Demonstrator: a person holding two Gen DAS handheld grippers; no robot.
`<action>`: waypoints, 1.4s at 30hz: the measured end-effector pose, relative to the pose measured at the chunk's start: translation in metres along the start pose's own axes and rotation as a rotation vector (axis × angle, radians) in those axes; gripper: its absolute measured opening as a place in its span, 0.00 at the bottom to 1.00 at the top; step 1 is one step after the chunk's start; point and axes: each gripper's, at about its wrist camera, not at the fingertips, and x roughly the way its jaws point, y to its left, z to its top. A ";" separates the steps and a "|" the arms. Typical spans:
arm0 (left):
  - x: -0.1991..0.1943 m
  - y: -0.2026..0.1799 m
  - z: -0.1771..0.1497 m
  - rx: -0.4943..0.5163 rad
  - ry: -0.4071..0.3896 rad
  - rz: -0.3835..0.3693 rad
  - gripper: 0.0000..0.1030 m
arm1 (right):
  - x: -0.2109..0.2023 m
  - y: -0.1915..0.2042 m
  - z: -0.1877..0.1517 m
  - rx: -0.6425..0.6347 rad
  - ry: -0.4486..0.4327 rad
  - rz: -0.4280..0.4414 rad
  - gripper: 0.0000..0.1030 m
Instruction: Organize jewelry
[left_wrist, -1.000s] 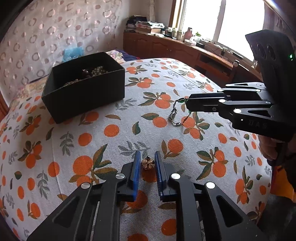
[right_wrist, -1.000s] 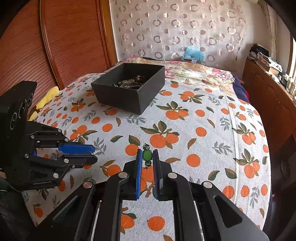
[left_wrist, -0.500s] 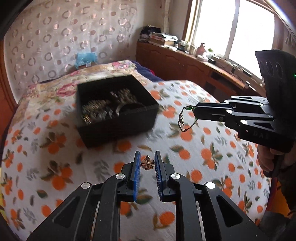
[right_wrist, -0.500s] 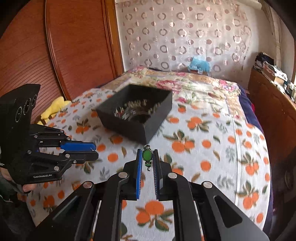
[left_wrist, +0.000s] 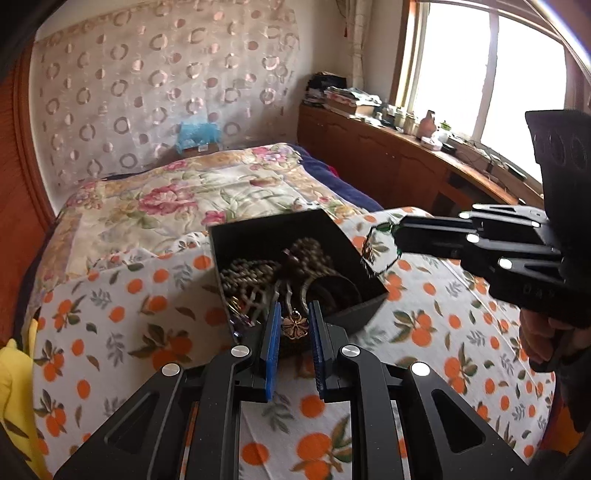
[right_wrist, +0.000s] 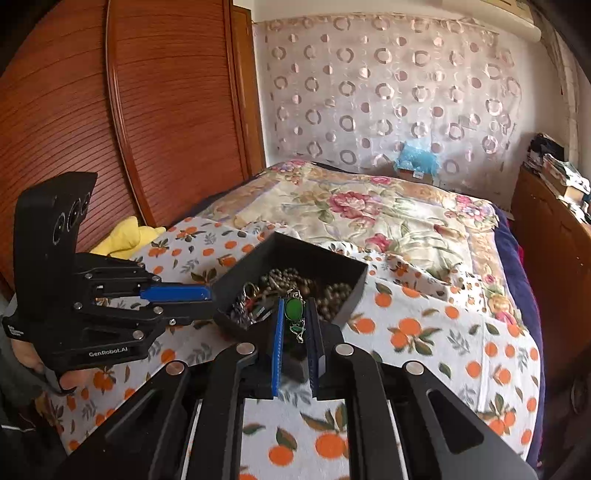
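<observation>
The flower charm (left_wrist: 294, 327) is pinched between the blue pads of the left gripper (left_wrist: 293, 325), jaws narrow on it. The green pendant (right_wrist: 294, 309) sits clamped in the right gripper (right_wrist: 295, 314), its chain (left_wrist: 373, 254) dangling from the tip in the left view. A second ago both pieces hung over bare orange-print cloth (left_wrist: 110, 332), well short of the black box (left_wrist: 273, 229). Now both grippers have come up and forward: the charm hangs at the box's near edge, the pendant over its near corner, above the beads (right_wrist: 288, 284) piled inside. The grips have not changed. The box stands on the cloth on the bed (right_wrist: 369, 206).
</observation>
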 end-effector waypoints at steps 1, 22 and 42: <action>0.001 0.002 0.002 -0.002 0.000 0.003 0.14 | 0.005 0.000 0.003 0.000 0.002 0.005 0.12; 0.025 0.021 0.029 -0.025 -0.010 0.022 0.14 | 0.029 -0.011 0.004 0.056 0.041 0.029 0.13; 0.029 0.016 0.029 -0.035 -0.011 0.057 0.16 | 0.006 -0.012 -0.014 0.086 0.023 -0.001 0.26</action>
